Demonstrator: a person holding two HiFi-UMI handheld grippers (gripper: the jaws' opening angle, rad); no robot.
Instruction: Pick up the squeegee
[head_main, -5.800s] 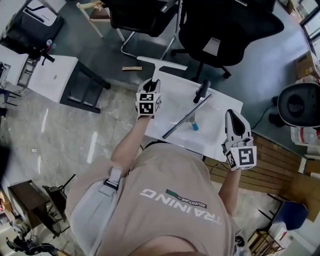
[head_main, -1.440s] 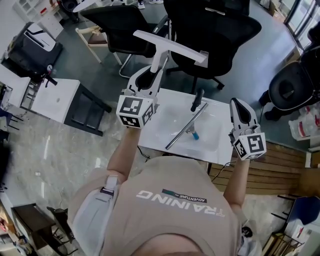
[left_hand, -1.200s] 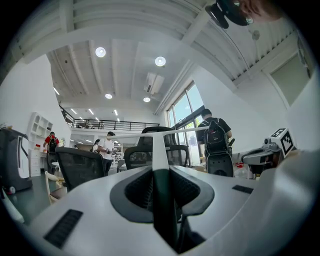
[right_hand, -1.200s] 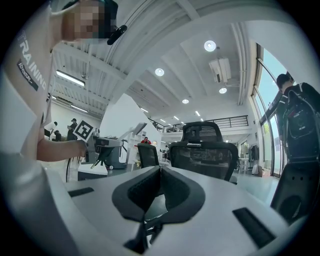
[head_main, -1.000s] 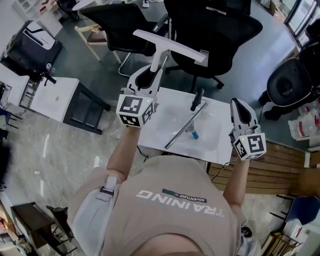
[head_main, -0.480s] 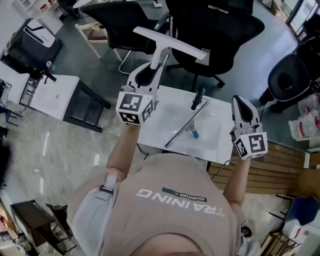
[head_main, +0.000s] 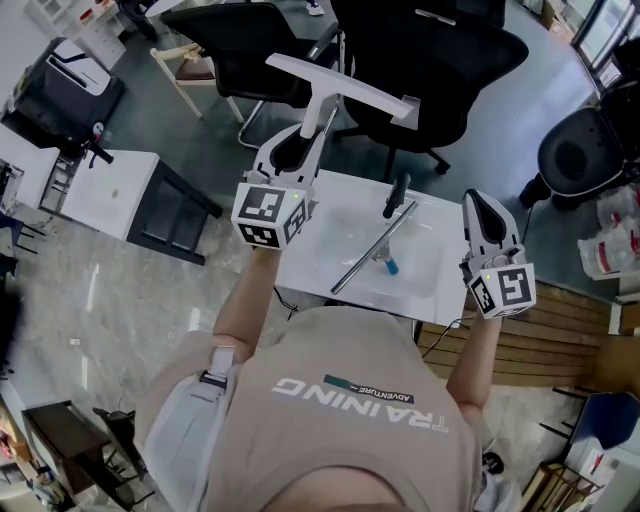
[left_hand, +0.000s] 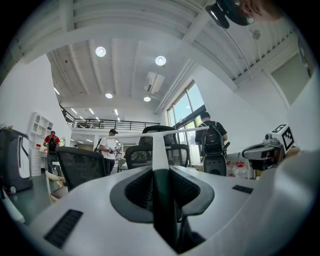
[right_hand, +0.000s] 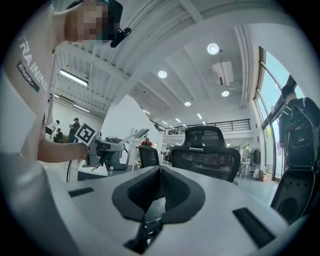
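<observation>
The squeegee (head_main: 338, 88) is white, with a long blade across a short handle. My left gripper (head_main: 304, 152) is shut on its handle and holds it level in the air over the far left corner of the white table (head_main: 430, 292). In the left gripper view the handle (left_hand: 160, 155) runs straight out from between the jaws to the blade (left_hand: 150, 133). My right gripper (head_main: 479, 203) hovers over the table's right edge, shut, with nothing in it. In the right gripper view the jaws (right_hand: 160, 172) meet with no gap.
A long metal rod with a black grip (head_main: 375, 243) lies slantwise on the table beside a small blue thing (head_main: 389, 268). Black office chairs (head_main: 440, 50) stand beyond the table, another (head_main: 580, 160) at right. A white side table (head_main: 100, 190) is at left.
Earlier the squeegee lay at the table's far edge with my left gripper at it; now it is lifted off the table. Over the last second nothing has visibly moved.
</observation>
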